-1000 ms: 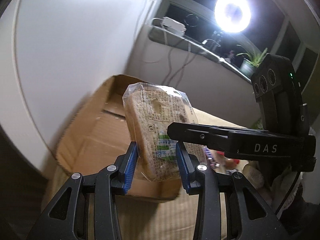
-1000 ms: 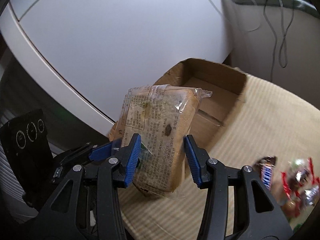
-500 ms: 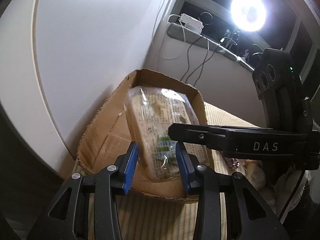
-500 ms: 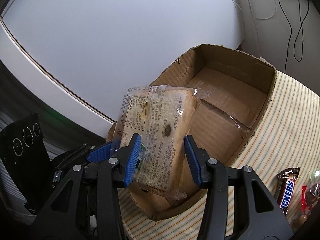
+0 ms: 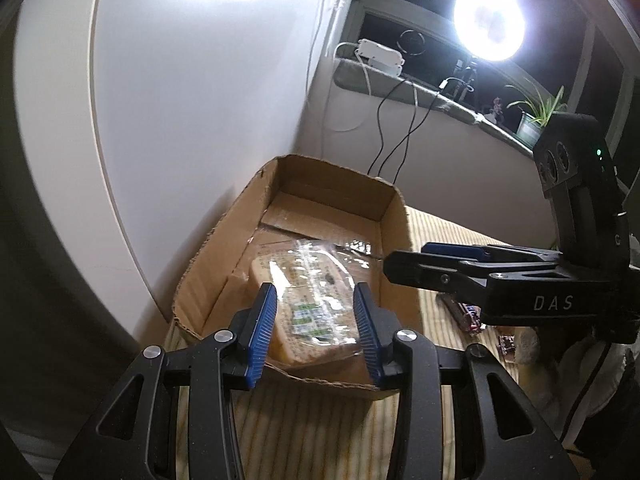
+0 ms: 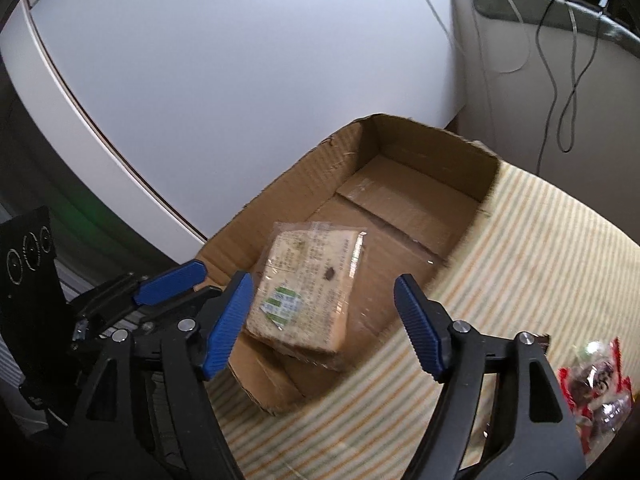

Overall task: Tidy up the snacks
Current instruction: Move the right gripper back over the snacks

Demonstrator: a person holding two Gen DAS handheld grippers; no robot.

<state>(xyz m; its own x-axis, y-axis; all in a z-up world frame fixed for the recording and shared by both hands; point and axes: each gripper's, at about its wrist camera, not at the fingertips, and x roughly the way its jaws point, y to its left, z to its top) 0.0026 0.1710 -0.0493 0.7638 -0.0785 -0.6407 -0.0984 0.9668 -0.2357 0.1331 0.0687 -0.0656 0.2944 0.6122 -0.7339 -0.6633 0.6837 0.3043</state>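
The wrapped bread (image 6: 304,292) lies flat in the near end of the cardboard box (image 6: 416,196), on the striped desk (image 6: 540,264). The right gripper (image 6: 324,324) has its jaws wide open around nothing. The left gripper (image 5: 316,336) has open jaws too, one on each side of the bread, with gaps. More snacks (image 6: 596,388) sit at 4 o'clock in the right wrist view.
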